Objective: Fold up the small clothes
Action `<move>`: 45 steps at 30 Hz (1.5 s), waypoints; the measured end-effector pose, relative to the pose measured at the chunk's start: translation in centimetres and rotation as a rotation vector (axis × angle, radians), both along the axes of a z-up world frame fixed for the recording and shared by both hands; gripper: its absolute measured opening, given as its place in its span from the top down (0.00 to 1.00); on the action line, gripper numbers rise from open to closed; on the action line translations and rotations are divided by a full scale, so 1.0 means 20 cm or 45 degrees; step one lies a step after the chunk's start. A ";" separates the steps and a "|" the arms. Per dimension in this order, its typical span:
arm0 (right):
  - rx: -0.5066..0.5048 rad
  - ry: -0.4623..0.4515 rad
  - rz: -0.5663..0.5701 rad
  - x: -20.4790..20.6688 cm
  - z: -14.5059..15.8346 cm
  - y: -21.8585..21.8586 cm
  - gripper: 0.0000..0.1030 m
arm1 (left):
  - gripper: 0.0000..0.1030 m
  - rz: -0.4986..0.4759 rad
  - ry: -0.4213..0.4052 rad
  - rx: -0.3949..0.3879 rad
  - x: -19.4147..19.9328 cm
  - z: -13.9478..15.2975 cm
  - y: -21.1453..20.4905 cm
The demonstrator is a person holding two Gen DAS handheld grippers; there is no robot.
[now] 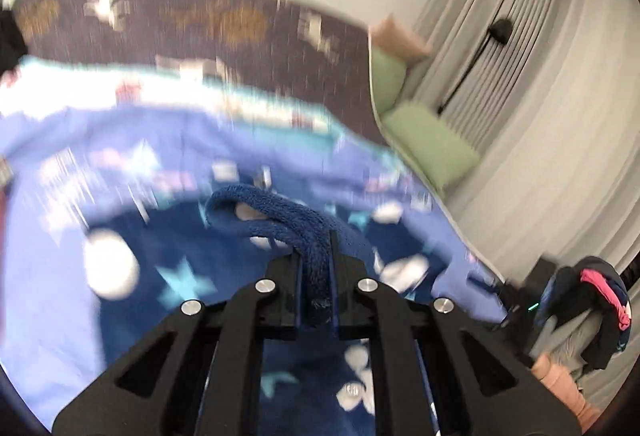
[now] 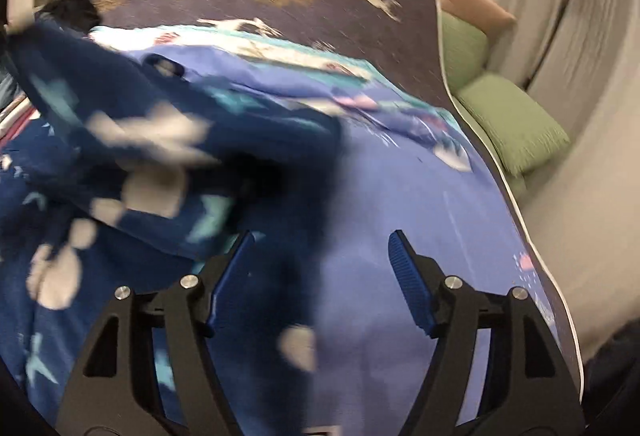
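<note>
Between the fingers of the left hand-held gripper [image 1: 316,260] sits a bunched fold of a dark blue fleece garment [image 1: 280,212], the jaws closed hard on it so that a thick rope of the pile rises out ahead of the tips. More of the same cloth, printed with pale blue stars and white blobs, spreads below and to either side of that gripper over a lilac printed bedsheet [image 1: 120,140] on the bed.

Ahead and left of the right hand-held gripper [image 2: 322,276] the dark blue fleece garment [image 2: 132,140] hangs and billows, badly blurred; its dark trailing edge drapes down between the blue ribbed pads [image 2: 408,276], which stand wide apart and do not press on it. To the right of that gripper lies bare lilac printed bedsheet [image 2: 420,196], with green cushions [image 2: 516,124] beyond the bed's edge.

My judgement is that the garment is light, thick and wholly limp: it will sag from any single pinch, and the plush pile should grip well on the ribbed pads without slipping. It is not fragile. A bunched mid-cloth hold like the left one lifts but does not spread it; a hem, cuff or corner, one in each gripper and pulled apart, looks the better hold for laying it flat. Which part the left grip has I cannot tell.
</note>
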State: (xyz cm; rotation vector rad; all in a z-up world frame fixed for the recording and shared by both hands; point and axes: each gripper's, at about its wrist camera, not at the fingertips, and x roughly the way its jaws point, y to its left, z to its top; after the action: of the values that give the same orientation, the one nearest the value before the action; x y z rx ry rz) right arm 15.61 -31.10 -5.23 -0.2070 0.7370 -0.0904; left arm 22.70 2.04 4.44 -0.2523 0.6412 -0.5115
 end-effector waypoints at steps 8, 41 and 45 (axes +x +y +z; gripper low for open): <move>0.069 0.005 0.053 -0.01 -0.03 0.01 0.30 | 0.86 0.199 0.033 0.243 -0.01 -0.07 0.31; 0.701 0.243 0.147 0.69 0.13 0.21 0.45 | 0.35 0.105 0.188 0.336 0.55 -0.30 -0.18; 0.760 0.277 0.102 0.85 0.06 0.19 0.41 | 0.34 0.095 0.275 0.355 0.74 -0.42 -0.30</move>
State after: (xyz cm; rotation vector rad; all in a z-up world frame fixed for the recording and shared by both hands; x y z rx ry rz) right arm 32.56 -27.21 -3.99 0.3282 0.9385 0.2319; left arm 37.52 -3.97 -3.90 -0.0677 0.9007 -0.3199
